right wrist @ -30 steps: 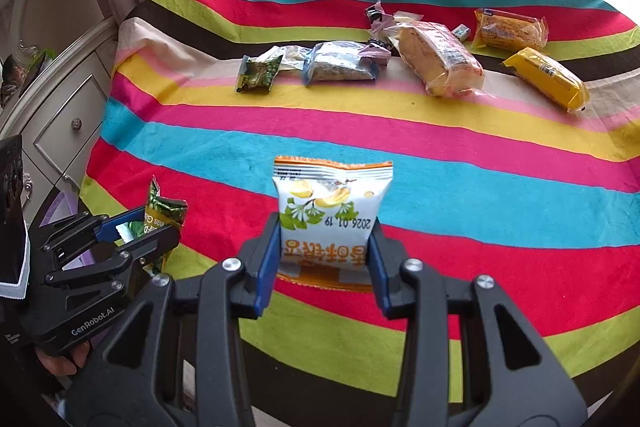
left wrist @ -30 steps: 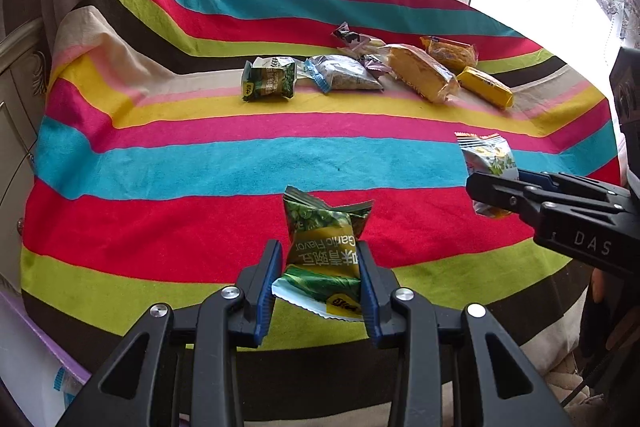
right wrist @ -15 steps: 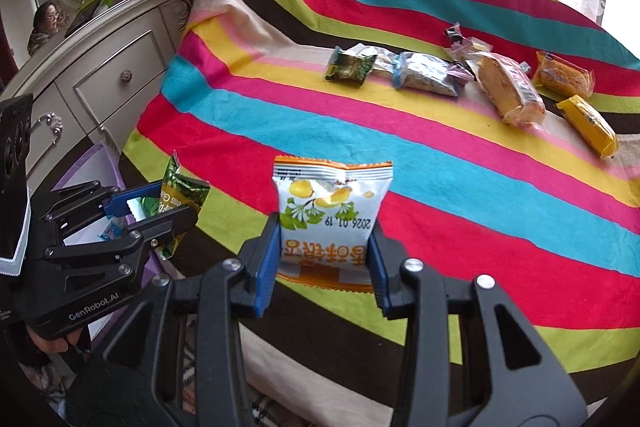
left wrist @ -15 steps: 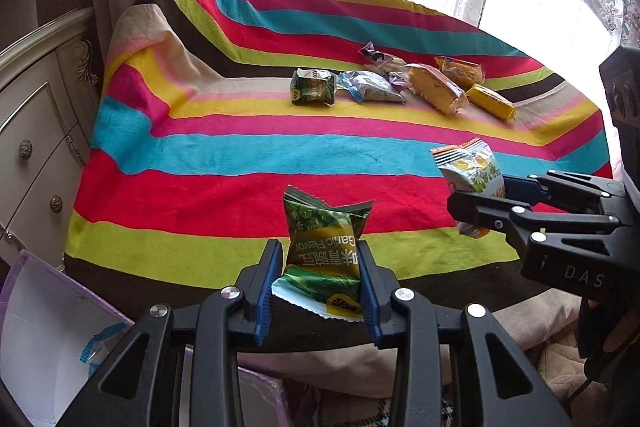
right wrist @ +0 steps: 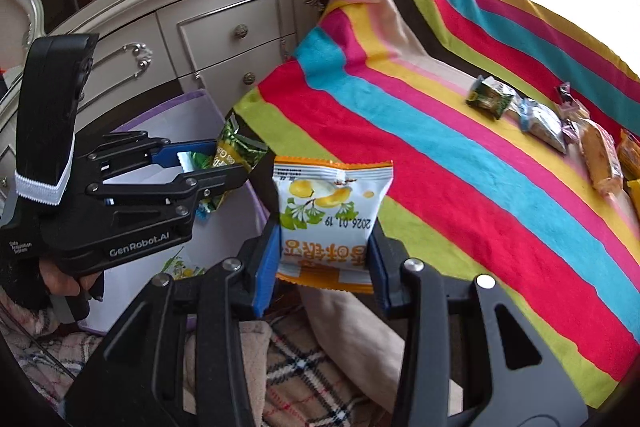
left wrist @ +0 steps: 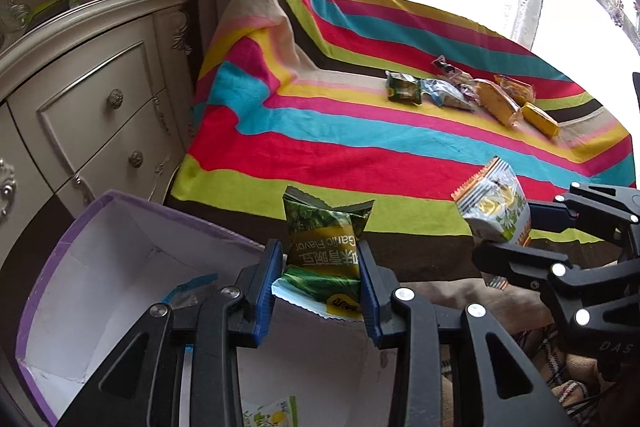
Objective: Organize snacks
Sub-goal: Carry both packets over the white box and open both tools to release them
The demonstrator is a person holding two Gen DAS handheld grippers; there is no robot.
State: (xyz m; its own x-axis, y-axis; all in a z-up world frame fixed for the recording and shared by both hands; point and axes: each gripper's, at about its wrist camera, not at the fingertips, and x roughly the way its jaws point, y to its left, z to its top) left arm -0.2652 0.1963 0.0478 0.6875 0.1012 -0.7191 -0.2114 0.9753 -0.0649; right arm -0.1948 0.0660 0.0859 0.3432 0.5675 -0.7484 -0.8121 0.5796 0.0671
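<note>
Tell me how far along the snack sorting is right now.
Done: a few packets already lie in the purple-rimmed box. In hand: the left hand-held gripper grips a green garlic-flavor packet, and the right hand-held gripper grips a white ginkgo-print packet, both near the box. Left: the row of snacks on the striped blanket.

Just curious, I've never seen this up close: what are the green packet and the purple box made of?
The green packet looks like glossy printed plastic film: it shines, crinkles and has crimped, serrated ends. The purple box looks like matte cardboard or stiff paper, purple outside and white inside, with creased fold lines; which of the two, I can't tell.
</note>
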